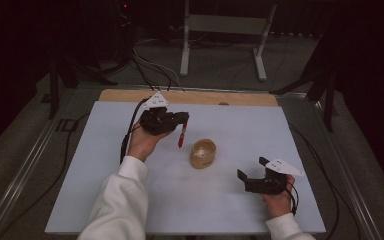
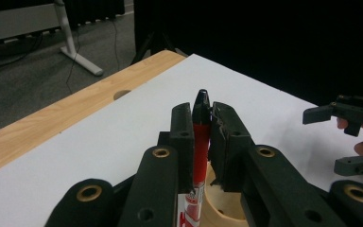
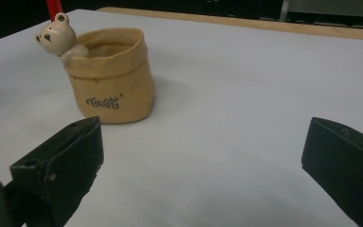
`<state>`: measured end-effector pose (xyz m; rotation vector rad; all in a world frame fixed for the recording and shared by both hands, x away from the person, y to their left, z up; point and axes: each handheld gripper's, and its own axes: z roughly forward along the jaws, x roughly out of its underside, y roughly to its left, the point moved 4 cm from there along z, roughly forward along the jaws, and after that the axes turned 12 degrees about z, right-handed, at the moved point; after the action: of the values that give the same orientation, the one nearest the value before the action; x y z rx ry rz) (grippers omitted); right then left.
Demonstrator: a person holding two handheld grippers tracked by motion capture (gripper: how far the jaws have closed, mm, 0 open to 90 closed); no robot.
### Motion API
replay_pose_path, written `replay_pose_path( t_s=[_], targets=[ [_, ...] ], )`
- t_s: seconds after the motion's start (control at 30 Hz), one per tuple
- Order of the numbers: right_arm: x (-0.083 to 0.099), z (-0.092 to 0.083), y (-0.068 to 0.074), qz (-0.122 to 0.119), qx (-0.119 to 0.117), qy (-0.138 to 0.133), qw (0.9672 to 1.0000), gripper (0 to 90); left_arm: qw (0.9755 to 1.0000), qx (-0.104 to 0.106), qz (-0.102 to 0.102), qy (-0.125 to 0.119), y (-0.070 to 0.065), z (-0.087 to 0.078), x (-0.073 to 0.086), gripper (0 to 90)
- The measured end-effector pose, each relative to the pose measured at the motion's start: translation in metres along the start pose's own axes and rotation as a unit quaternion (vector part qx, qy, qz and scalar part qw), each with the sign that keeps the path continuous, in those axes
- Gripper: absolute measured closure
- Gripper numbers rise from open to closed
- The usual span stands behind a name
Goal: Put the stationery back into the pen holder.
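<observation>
A red pen (image 1: 182, 136) is clamped in the left claw (image 1: 184, 119), hung tip-down beside the pot (image 1: 203, 153) on the desk (image 1: 105, 165), seemingly for dropping in; the right claw (image 1: 252, 172) is held wide, empty.

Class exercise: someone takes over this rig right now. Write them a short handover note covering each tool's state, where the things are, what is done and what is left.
Left tool: shut on the red marker, held near upright above the table, just left of the pot.
Right tool: open, holding nothing, low over the white table, right of the pot.
Beige pot: upright mid-table, with a small bear figure on its rim.
Done: marker picked up.
Left: probably lower the marker into the pot and release it.
</observation>
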<state>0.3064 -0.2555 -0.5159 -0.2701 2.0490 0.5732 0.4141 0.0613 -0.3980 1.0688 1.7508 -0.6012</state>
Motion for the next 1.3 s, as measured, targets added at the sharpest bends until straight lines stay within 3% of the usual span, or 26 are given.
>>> replay_pose_path(
  t_s=[0.73,1.3],
  targets=[
    [0.0,0.001,-0.001,0.002,0.0,0.001,1.0,0.0,0.9995,0.014,-0.002,-0.03,-0.004,0.004,-0.02,80.8],
    [0.0,0.0,-0.001,0.001,-0.001,0.0,1.0,0.0,0.998,0.042,-0.007,-0.046,-0.014,0.021,-0.031,80.8]
  ],
)
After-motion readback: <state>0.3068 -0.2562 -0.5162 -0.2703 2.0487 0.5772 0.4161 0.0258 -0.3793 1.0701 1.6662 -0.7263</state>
